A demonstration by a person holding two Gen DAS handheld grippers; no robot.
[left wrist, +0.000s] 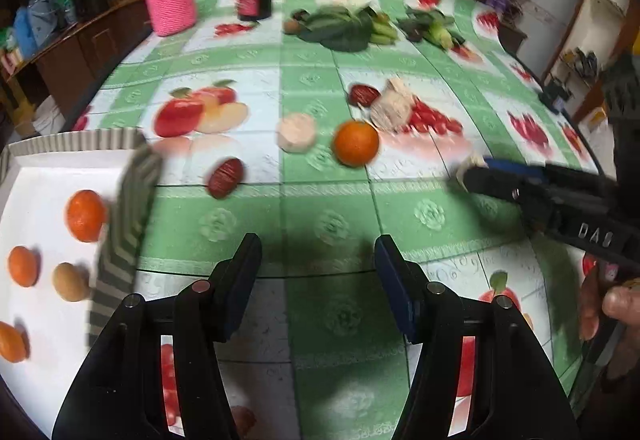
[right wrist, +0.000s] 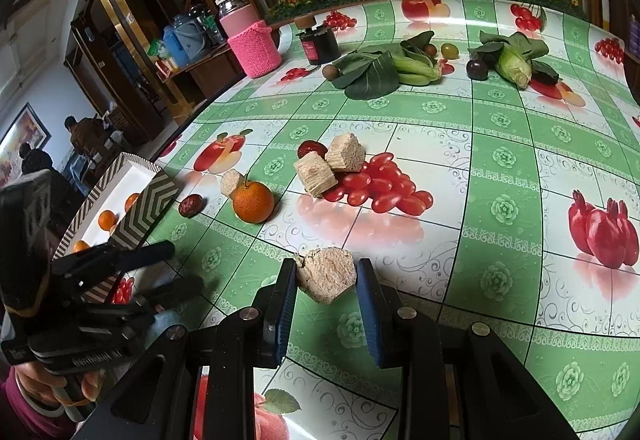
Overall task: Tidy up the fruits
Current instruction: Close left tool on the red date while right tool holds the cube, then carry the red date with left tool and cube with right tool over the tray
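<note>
One cake chunk between right fingers.

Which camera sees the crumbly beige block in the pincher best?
The right wrist view: the beige block sits sharp and close between the right gripper fingers. In the left wrist view only a blurred pale scrap shows at that gripper's tip.

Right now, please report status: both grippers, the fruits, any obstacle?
Left gripper open, empty. Right gripper shut on beige block. Orange loose on table, three oranges in striped box. Nothing blocks the orange.
</note>
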